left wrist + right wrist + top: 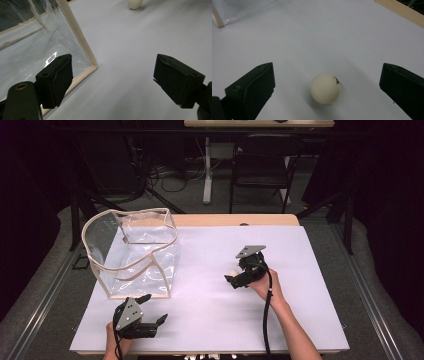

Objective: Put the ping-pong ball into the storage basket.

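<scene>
I am holding my right gripper (327, 87) with its 2 jaws spread wide around the white ball (325, 88), which is resting on the white table (352, 37); I am centring it before squeezing gently, lest it roll.

A clear bag (134, 251) with cream edging stands at the far left of the white table (300, 250). The left gripper (150, 312) rests near it; the right gripper (234, 279) is right of centre, beside a small ball (232, 272).
</scene>
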The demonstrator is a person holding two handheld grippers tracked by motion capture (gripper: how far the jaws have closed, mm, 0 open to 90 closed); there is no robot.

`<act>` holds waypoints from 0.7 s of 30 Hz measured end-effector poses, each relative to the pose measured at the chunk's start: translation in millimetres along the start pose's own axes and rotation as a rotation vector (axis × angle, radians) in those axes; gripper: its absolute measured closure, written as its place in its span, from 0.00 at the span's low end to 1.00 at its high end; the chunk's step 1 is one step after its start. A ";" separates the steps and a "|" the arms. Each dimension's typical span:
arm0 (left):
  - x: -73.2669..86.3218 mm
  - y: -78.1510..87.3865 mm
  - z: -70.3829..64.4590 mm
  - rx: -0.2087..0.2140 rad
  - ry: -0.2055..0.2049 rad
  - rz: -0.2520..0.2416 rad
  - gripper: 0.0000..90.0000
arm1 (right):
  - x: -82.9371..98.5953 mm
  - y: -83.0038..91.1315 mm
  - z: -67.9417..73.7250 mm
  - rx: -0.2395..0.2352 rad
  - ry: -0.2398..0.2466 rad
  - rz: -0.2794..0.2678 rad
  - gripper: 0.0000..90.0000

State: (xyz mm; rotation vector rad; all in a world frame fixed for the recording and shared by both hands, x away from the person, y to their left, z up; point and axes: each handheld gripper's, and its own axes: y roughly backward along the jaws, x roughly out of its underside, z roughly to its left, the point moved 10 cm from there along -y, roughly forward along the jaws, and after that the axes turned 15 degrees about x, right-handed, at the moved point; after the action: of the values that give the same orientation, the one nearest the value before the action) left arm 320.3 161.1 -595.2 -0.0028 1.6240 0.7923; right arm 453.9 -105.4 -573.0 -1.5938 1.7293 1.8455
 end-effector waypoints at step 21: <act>-0.2 -1.3 -1.6 0.008 -0.007 0.004 0.18 | 16.4 -21.5 2.5 -0.048 -0.030 0.041 0.00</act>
State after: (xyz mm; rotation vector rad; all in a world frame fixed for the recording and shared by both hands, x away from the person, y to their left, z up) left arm 319.5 159.2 -595.6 0.0091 1.6210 0.7884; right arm 460.7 -105.1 -599.3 -1.5502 1.7304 1.9339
